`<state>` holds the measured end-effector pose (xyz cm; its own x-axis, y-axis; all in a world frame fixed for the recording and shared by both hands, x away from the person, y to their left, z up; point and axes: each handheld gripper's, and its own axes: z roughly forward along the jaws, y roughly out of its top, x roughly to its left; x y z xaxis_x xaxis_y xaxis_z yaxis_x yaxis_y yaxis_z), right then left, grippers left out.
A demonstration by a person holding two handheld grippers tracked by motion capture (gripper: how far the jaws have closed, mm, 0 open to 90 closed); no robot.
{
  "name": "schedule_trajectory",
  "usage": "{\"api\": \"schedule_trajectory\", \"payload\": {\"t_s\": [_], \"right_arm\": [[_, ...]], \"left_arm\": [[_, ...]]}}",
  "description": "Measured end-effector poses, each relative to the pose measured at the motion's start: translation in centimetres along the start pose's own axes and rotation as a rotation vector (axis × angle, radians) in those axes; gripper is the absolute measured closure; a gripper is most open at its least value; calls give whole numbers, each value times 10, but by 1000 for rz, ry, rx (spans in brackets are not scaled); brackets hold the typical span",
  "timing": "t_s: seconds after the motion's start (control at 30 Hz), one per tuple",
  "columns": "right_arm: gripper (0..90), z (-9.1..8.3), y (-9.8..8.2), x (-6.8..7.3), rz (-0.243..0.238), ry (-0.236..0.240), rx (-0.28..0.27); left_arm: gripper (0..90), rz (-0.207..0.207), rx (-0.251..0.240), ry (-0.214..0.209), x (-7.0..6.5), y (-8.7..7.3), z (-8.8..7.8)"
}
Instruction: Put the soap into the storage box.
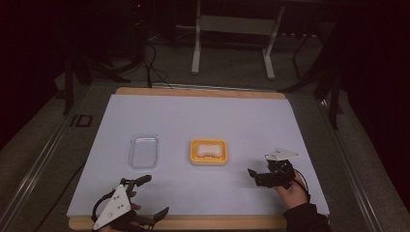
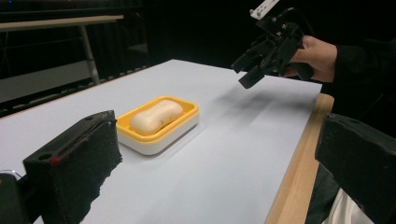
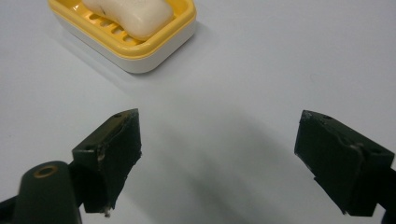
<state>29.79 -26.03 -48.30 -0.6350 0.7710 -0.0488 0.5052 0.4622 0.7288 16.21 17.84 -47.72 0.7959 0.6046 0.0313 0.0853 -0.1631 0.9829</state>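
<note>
Both hand-held grippers, left (image 1: 154,195) and right (image 1: 255,176), hover gaping near the soap dish (image 1: 209,152).

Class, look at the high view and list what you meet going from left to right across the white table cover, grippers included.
Left gripper → clear plastic lid → yellow soap dish holding a bar of soap → right gripper.
</note>
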Motion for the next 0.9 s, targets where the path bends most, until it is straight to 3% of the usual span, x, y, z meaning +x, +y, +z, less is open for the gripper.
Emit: {"api": "schedule_trajectory", "payload": {"t_s": [0.13, 0.9], "right_arm": [[144, -1, 0, -1, 16, 5, -6], [144, 4, -1, -1, 5, 25, 1]], "left_arm": [[2, -5, -2, -3, 0, 0, -1], [2, -6, 16, 1, 1, -1, 1]]}}
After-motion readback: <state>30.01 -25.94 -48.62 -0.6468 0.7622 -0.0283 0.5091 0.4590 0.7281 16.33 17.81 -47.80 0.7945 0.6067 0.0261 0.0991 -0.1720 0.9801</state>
